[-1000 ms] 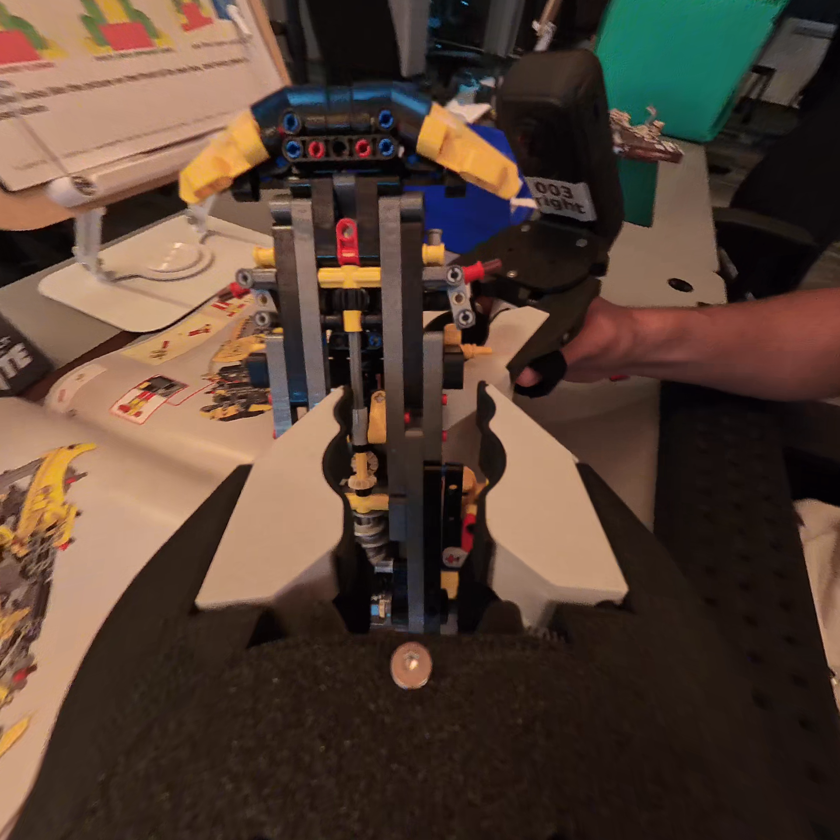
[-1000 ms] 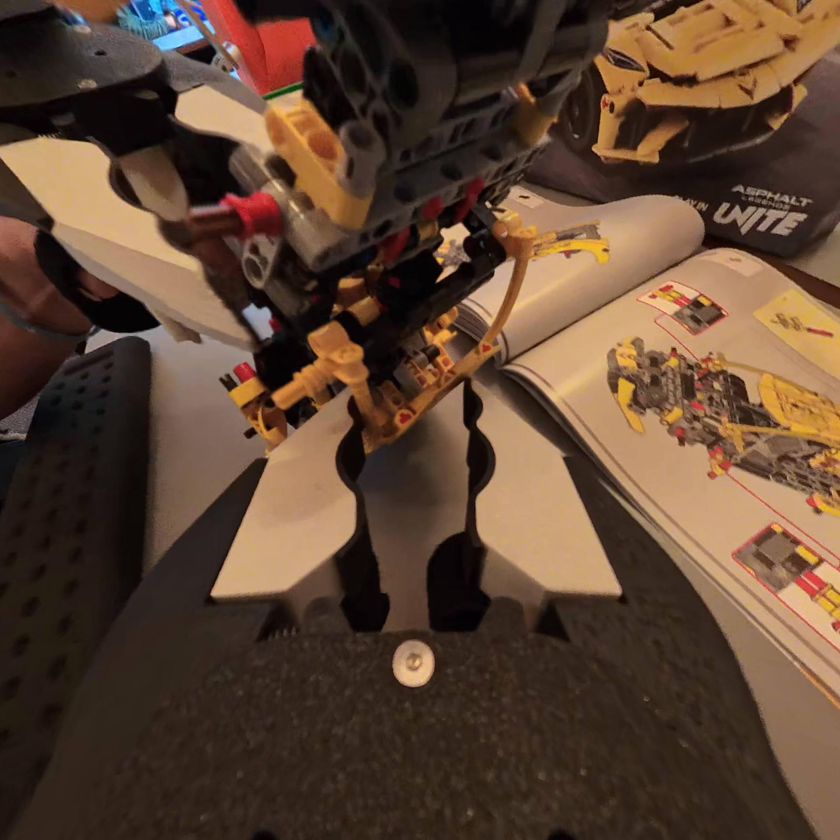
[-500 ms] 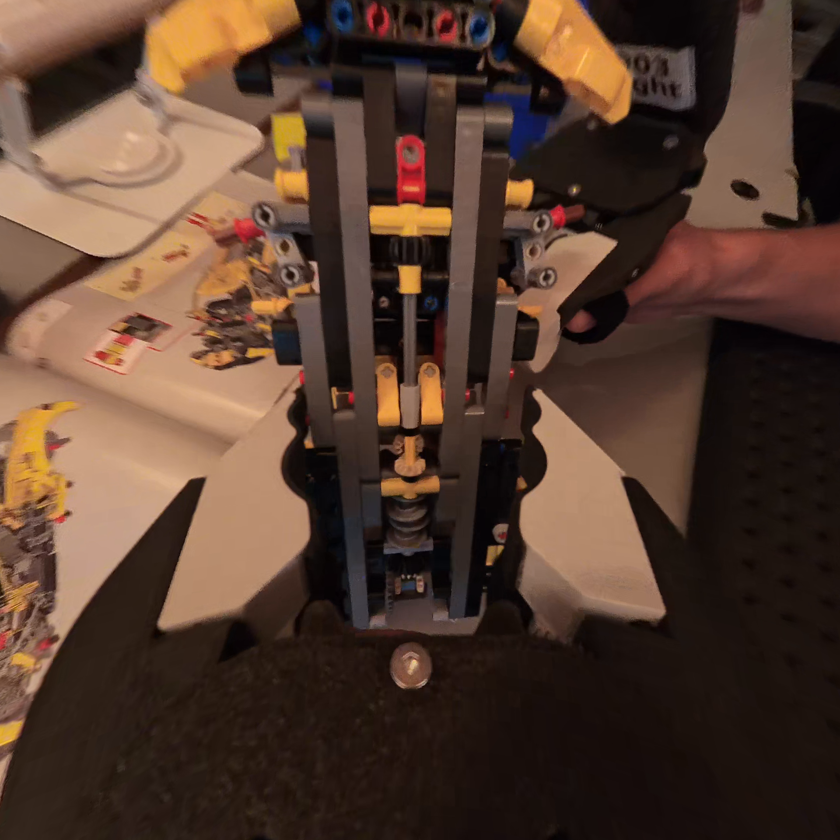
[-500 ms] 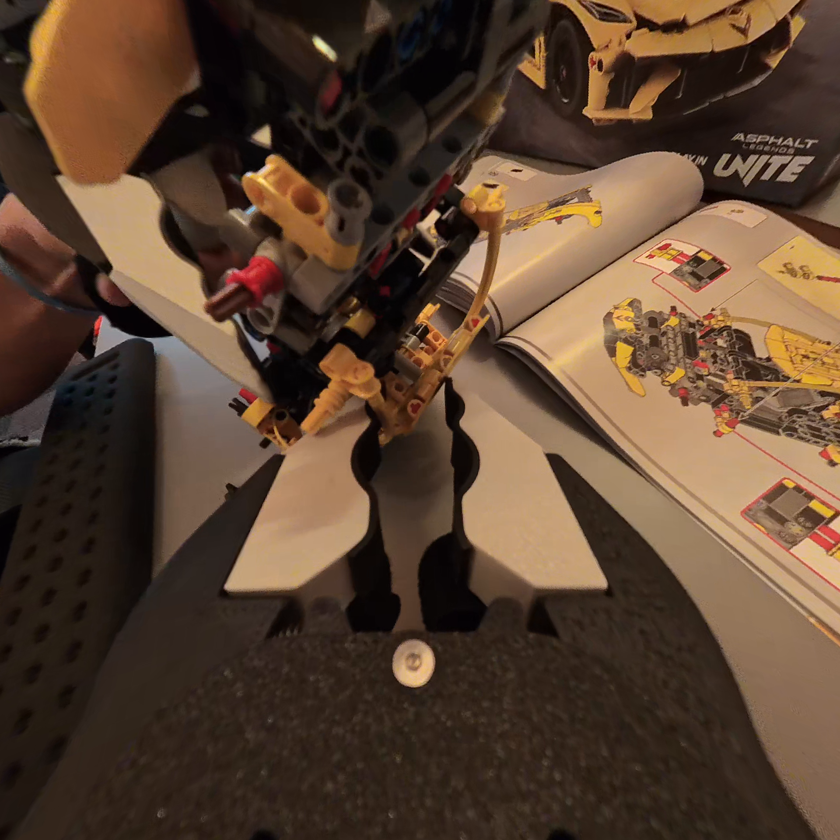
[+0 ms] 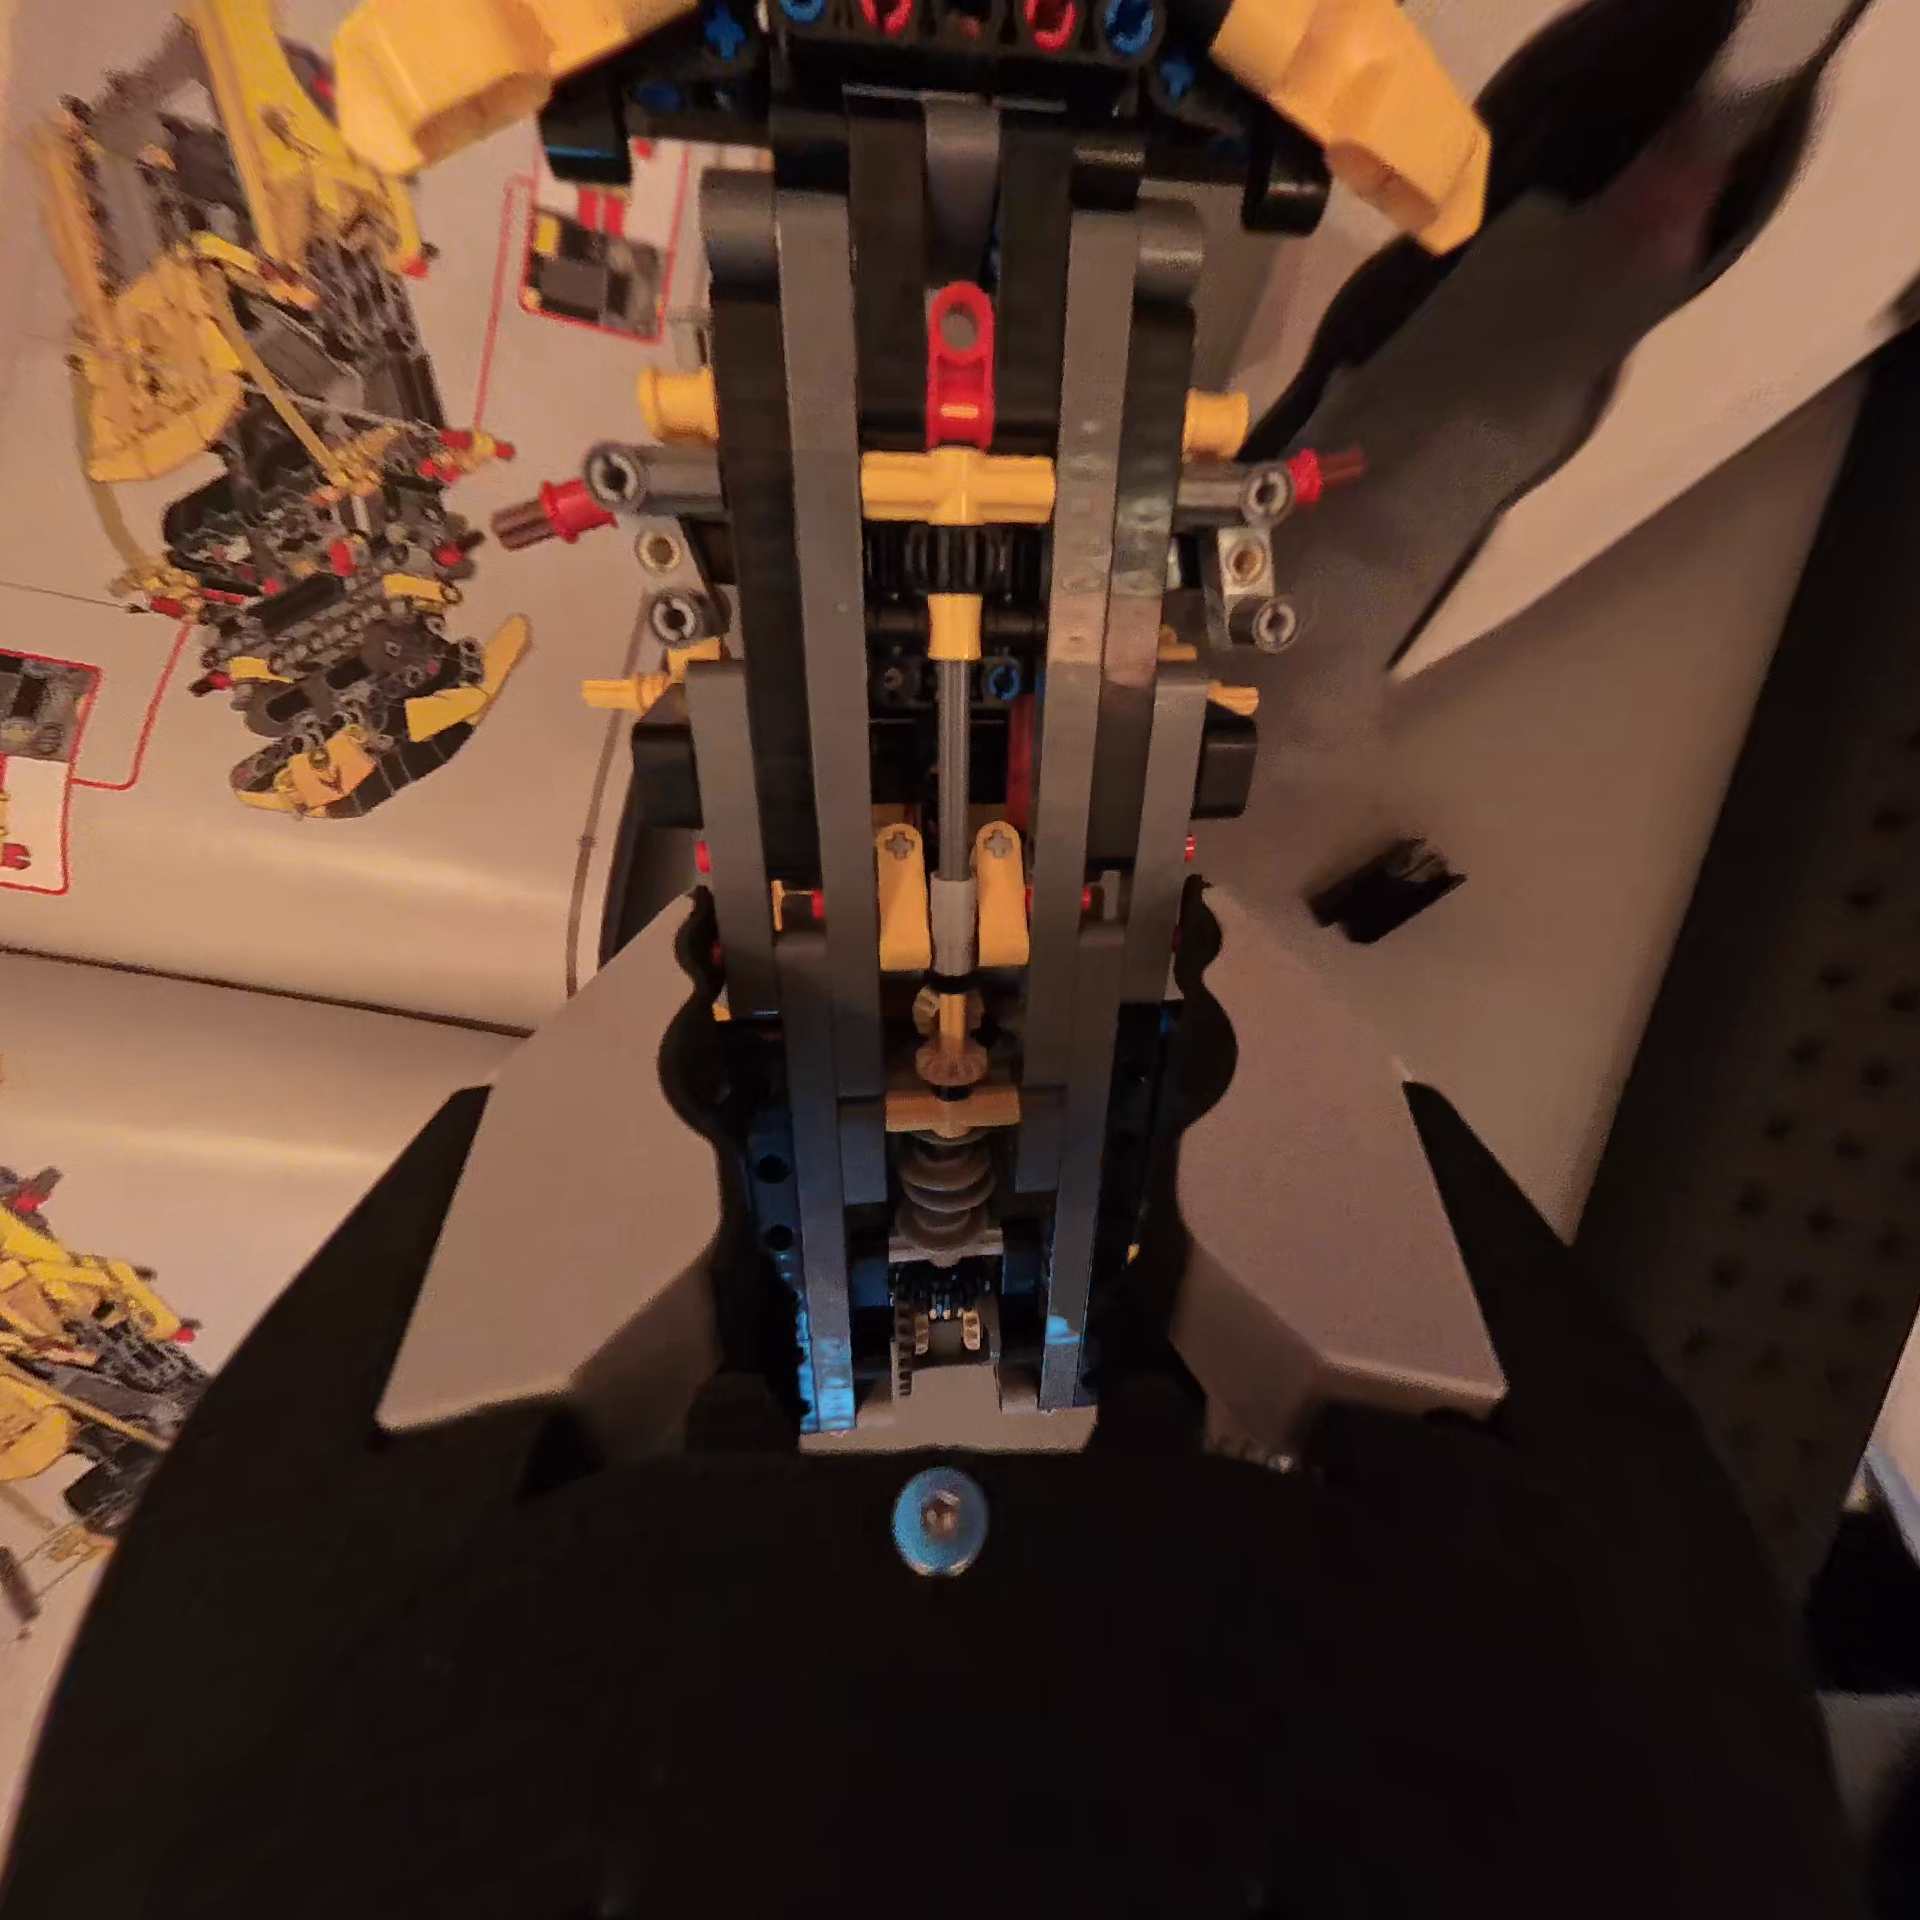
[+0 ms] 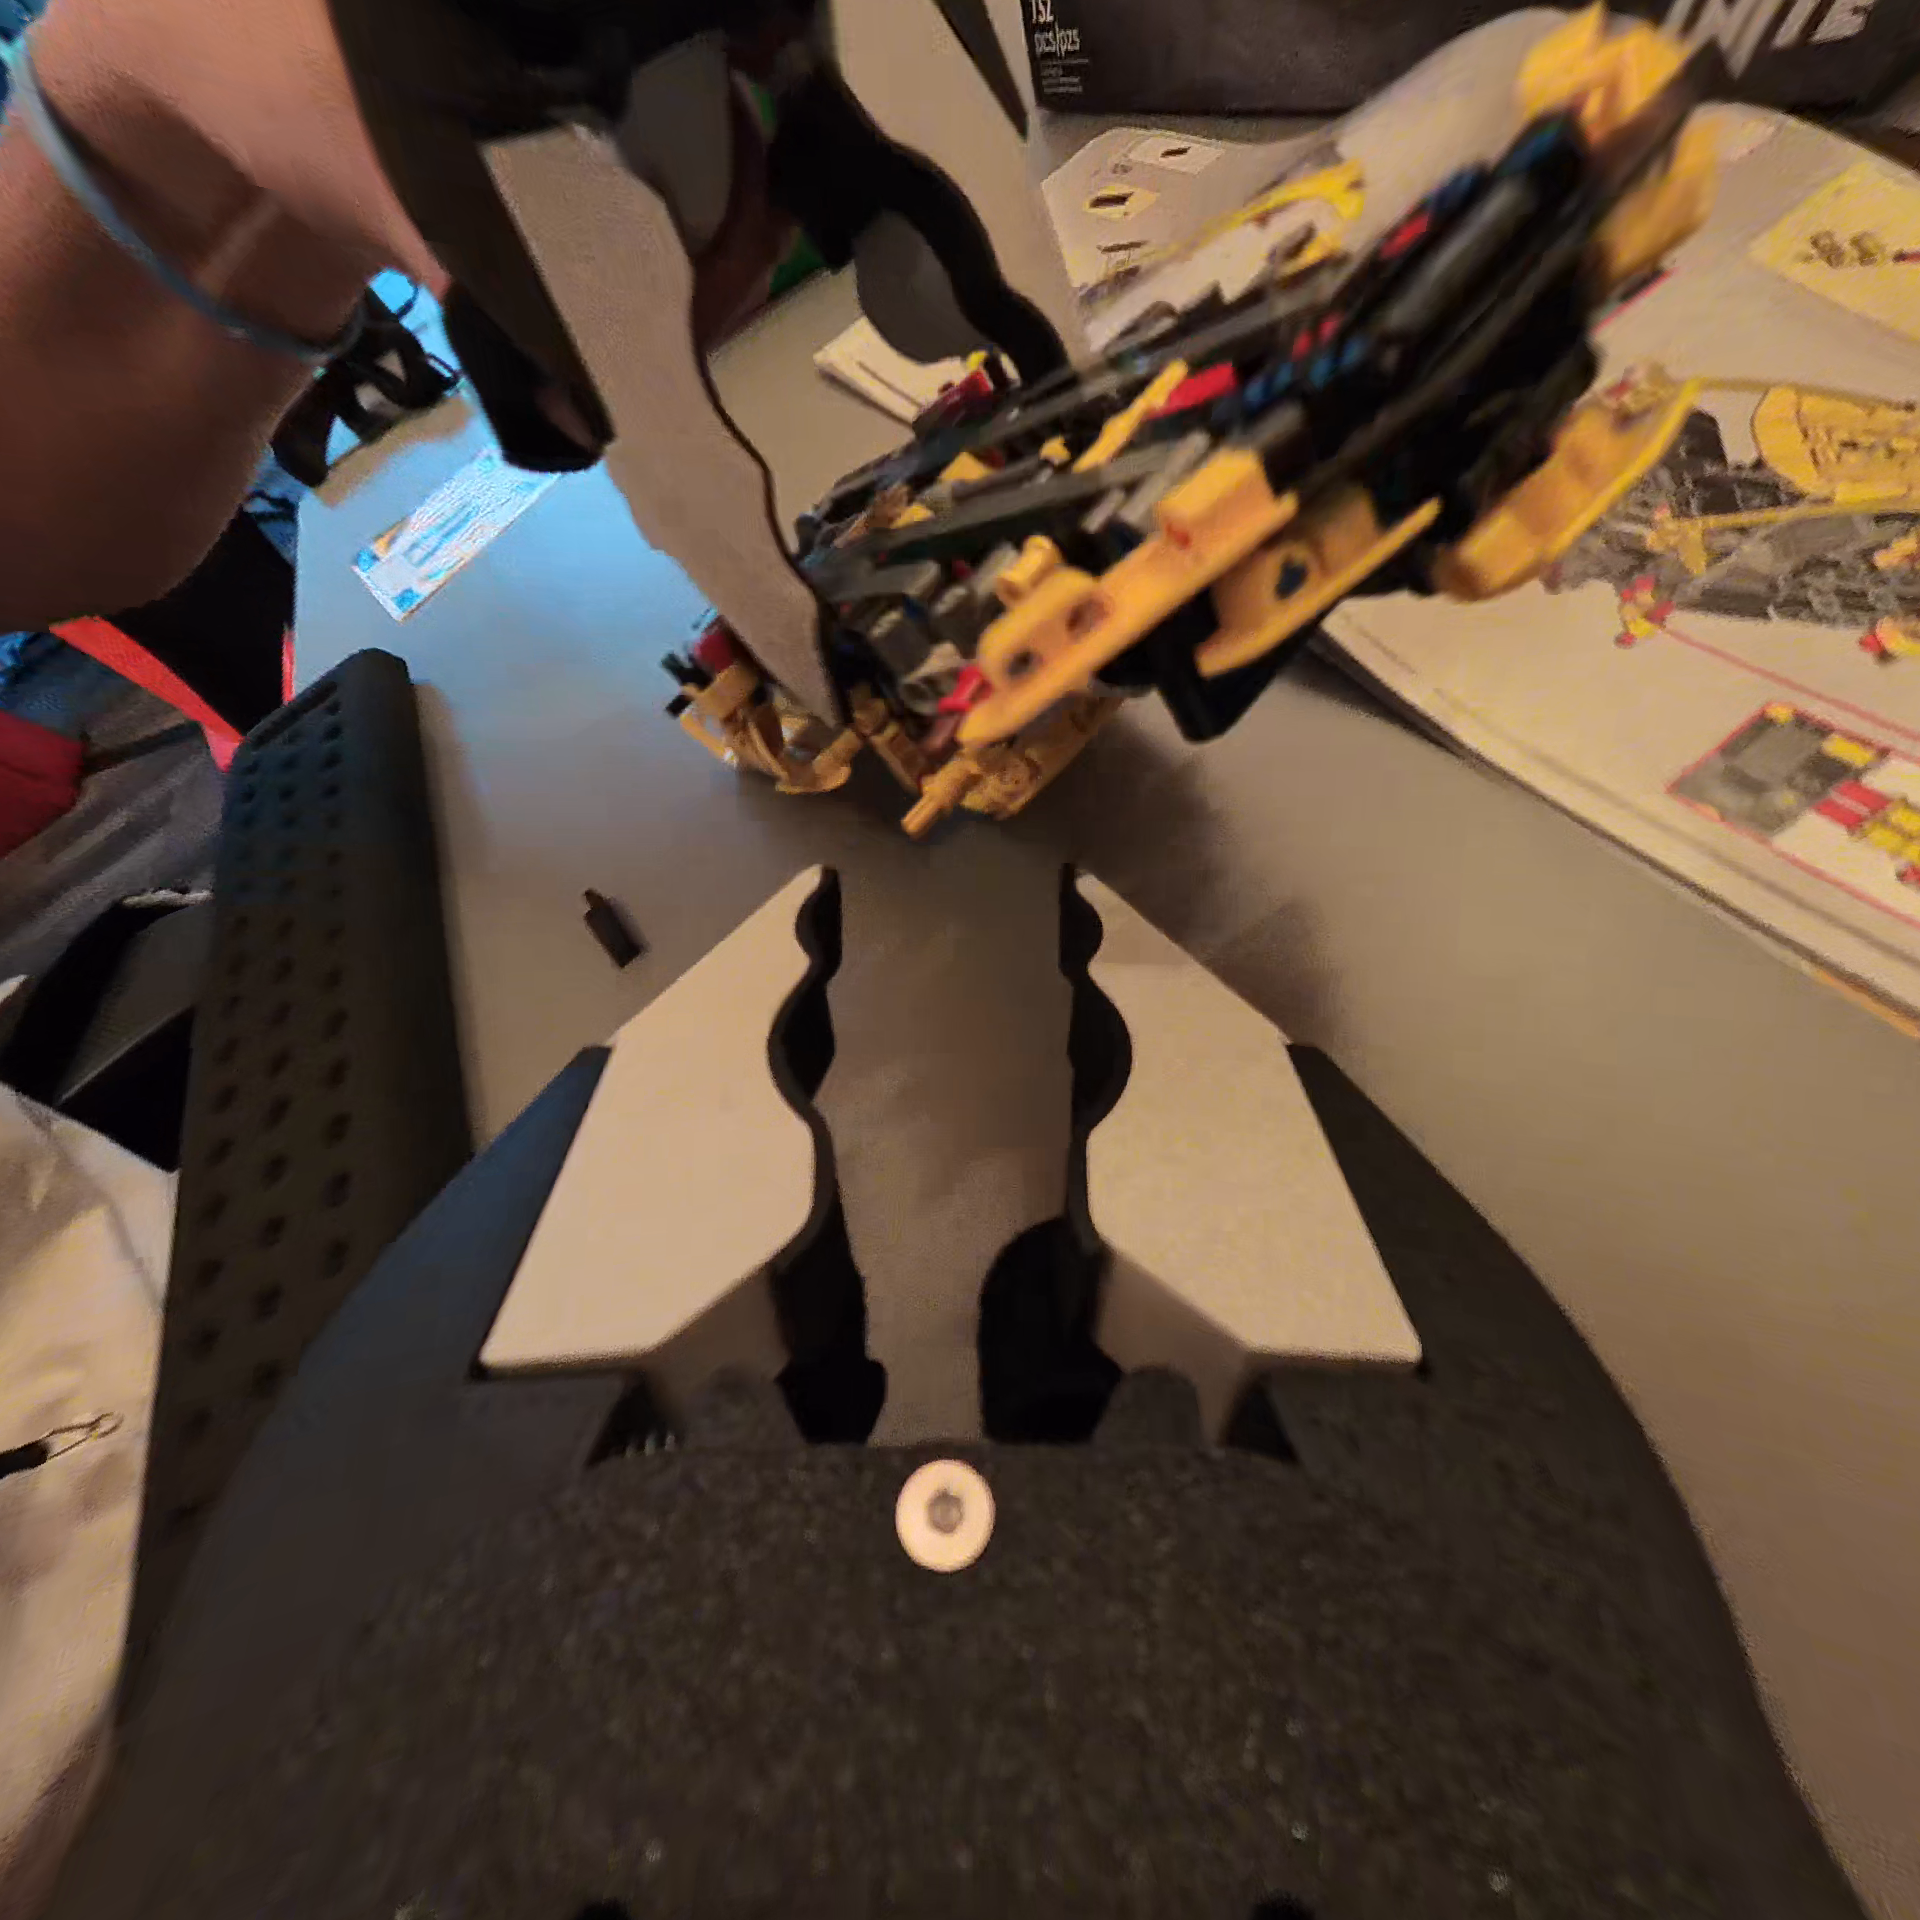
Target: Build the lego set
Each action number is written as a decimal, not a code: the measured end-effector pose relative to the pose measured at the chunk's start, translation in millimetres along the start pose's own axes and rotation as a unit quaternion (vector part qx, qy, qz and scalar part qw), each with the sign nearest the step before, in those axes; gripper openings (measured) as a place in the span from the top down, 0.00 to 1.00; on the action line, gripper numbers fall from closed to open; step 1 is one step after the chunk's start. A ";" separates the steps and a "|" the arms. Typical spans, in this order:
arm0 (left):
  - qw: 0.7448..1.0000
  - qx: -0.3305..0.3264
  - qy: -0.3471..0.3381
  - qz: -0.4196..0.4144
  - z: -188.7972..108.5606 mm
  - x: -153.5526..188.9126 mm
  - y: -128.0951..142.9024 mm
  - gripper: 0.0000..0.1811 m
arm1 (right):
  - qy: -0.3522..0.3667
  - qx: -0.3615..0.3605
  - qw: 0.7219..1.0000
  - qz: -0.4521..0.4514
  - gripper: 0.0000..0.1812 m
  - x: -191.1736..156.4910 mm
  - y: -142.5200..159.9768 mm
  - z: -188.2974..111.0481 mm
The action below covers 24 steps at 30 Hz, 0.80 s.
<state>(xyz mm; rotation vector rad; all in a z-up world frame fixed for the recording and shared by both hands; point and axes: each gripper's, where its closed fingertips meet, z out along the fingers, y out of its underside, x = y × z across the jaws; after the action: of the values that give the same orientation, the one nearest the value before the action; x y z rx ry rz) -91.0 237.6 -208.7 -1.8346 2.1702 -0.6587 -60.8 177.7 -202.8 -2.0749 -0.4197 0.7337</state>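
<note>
The lego chassis (image 5: pixel 951 727) is clamped between the fingers of the left hand-held gripper (image 5: pixel 945 1039), above the worktop (image 6: pixel 1455 987). The right hand-held gripper (image 6: pixel 951 977) is released, empty. A small black pin (image 6: pixel 613 928) lies at its 10 o'clock; the instruction booklet (image 6: pixel 1714 748) at 2 o'clock.

I see a dark grey lego chassis (image 5: pixel 951 665) with yellow, red and blue pieces. The table (image 6: pixel 1403 1039) looks plain grey, and a small black piece (image 6: pixel 613 928) lies on it.
</note>
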 end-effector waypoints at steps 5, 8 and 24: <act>0.997 -0.072 0.017 0.015 15.1 3.8 7.1 0.51 | 0.013 -0.004 0.999 0.031 0.79 -10.9 20.5 -35.4; 0.994 -0.101 0.024 0.012 18.9 6.5 8.3 0.51 | -0.031 -0.025 0.999 0.031 0.81 -43.6 31.3 -31.8; 0.995 -0.085 0.017 0.048 14.7 14.5 4.8 0.47 | -0.041 -0.227 0.936 -0.264 0.93 -109.0 67.2 96.8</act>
<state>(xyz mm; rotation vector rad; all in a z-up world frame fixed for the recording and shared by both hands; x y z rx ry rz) -91.5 221.2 -222.1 -1.7972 2.3853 -0.5010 -204.7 141.8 -264.0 -2.1950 -1.2354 0.4185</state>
